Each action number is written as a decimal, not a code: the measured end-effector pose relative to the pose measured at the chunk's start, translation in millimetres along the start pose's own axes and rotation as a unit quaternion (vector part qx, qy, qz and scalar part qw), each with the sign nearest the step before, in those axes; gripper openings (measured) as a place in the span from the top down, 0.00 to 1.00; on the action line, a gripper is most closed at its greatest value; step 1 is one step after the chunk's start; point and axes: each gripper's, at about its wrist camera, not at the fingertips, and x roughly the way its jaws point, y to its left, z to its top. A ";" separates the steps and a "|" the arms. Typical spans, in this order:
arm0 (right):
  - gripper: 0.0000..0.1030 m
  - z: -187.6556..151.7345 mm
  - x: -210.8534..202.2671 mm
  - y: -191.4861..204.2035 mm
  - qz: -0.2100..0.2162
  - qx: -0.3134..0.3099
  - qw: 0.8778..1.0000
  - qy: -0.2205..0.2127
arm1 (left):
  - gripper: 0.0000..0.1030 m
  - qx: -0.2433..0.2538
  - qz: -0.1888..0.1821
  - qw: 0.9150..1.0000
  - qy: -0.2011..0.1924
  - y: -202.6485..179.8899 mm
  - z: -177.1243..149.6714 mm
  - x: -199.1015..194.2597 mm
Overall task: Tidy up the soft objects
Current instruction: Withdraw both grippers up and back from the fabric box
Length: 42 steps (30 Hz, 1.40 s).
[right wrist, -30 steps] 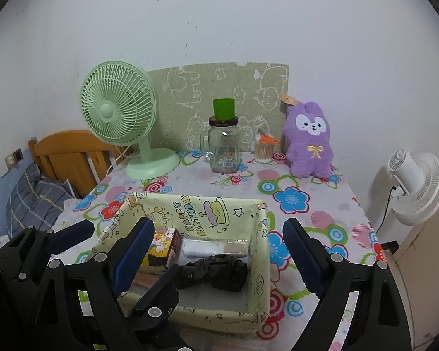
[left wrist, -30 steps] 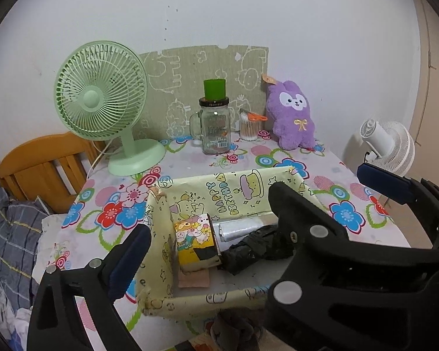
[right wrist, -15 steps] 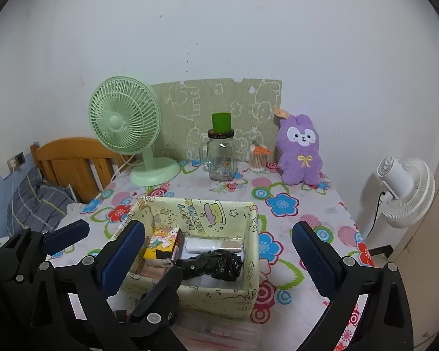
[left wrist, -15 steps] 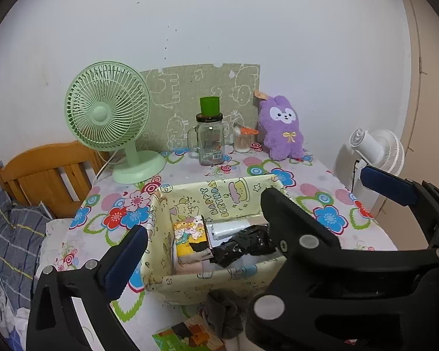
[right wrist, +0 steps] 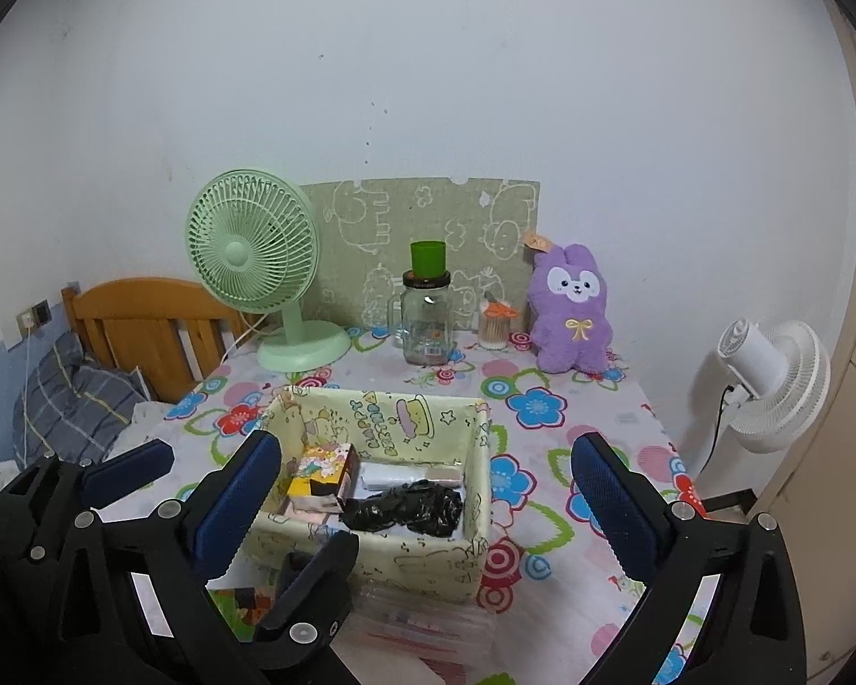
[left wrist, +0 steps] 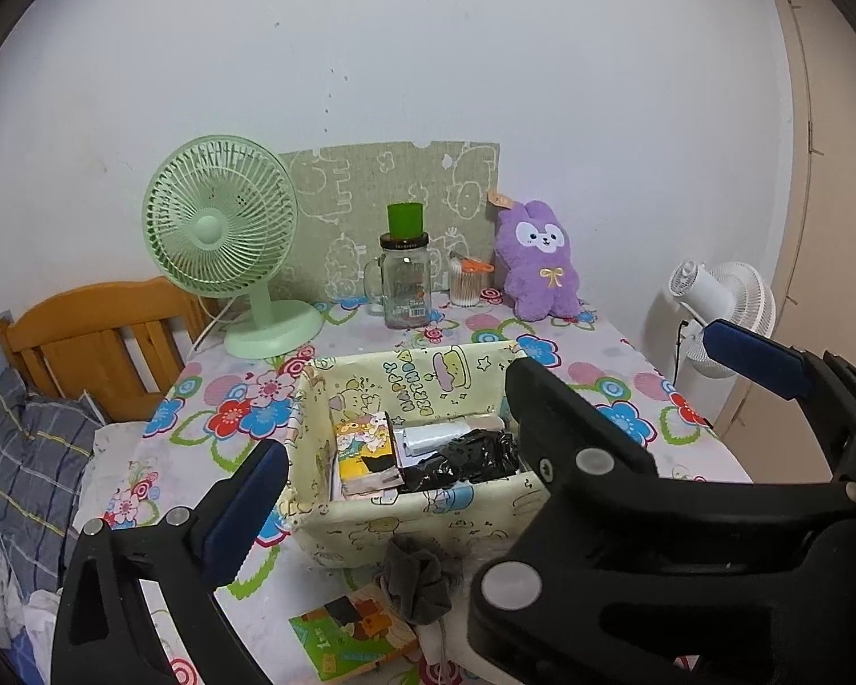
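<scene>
A pale yellow fabric basket (left wrist: 416, 519) (right wrist: 422, 562) stands mid-table. In it lie a crumpled black bag (left wrist: 456, 459) (right wrist: 408, 508), a cartoon tissue pack (left wrist: 365, 445) (right wrist: 322, 471) and a white packet (right wrist: 408, 474). A grey sock ball (left wrist: 416, 579) lies on the table in front of the basket. A purple plush rabbit (left wrist: 539, 260) (right wrist: 570, 308) sits at the back right. My left gripper (left wrist: 485, 445) is open and empty, held back from the basket. My right gripper (right wrist: 422, 491) is open and empty, also held back; its body crosses the left wrist view.
A green desk fan (left wrist: 222, 245) (right wrist: 254, 251), a glass jar with green lid (left wrist: 405, 279) (right wrist: 428, 308) and a cotton swab cup (left wrist: 465, 282) stand along the back. A green booklet (left wrist: 351, 636) lies near the front edge. A white fan (right wrist: 770, 382) stands off the right edge. A bed (left wrist: 85, 337) lies left.
Both grippers have pulled back and up from the basket, so more of the table shows. The sock ball and booklet in front of the basket came into view. Jaws stay open.
</scene>
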 end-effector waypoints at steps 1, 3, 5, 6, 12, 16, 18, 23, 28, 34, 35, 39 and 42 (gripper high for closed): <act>0.00 -1.4 -2.5 0.1 0.000 -0.001 1.000 -0.002 | 0.00 0.000 0.002 1.000 -0.002 -0.8 -1.4 -2.5; 0.00 -3.8 -6.1 -0.1 0.000 0.000 1.000 -0.005 | 0.00 -0.001 0.004 1.000 -0.004 -1.7 -3.9 -5.9; 0.00 -6.0 -8.5 -0.4 0.000 -0.001 1.000 -0.007 | 0.00 -0.001 0.004 1.000 -0.006 -3.2 -7.2 -9.1; 0.00 -7.0 -9.7 -0.1 -0.001 -0.001 1.000 -0.008 | 0.00 -0.001 0.003 1.000 -0.008 -3.7 -8.6 -10.3; 0.00 -17.2 -18.7 -1.0 -0.004 0.000 1.000 -0.010 | 0.00 -0.003 0.003 1.000 -0.011 -6.0 -15.2 -14.2; 0.00 -23.9 -21.3 -0.9 -0.009 0.004 1.000 -0.009 | 0.00 -0.005 0.000 1.000 -0.010 -7.7 -23.2 -17.1; 0.00 -28.3 -22.4 -1.1 -0.009 0.006 1.000 -0.006 | 0.00 -0.005 0.001 1.000 -0.008 -8.1 -26.7 -18.2; 0.00 -37.9 -22.3 0.2 -0.007 0.008 1.000 -0.002 | 0.00 -0.009 0.012 1.000 -0.006 -8.7 -37.4 -20.0; 0.00 -48.0 -19.9 1.9 -0.016 0.011 1.000 0.006 | 0.00 -0.013 0.015 1.000 0.002 -7.9 -45.6 -16.6; 0.00 -60.8 -11.6 0.1 -0.011 0.021 0.999 0.028 | 0.00 -0.018 0.017 1.000 0.016 -8.2 -56.9 -9.5; 0.00 -63.0 -10.3 -0.5 -0.009 0.024 0.999 0.031 | 0.00 -0.019 0.019 1.000 0.016 -8.3 -58.9 -9.1; 0.00 -71.4 -6.1 0.6 -0.010 0.021 0.999 0.034 | 0.00 -0.018 0.021 0.999 0.020 -8.7 -67.6 -5.4; 0.00 -77.6 -4.6 2.3 -0.009 0.017 0.999 0.035 | 0.00 -0.018 0.019 0.999 0.028 -7.9 -72.0 -0.9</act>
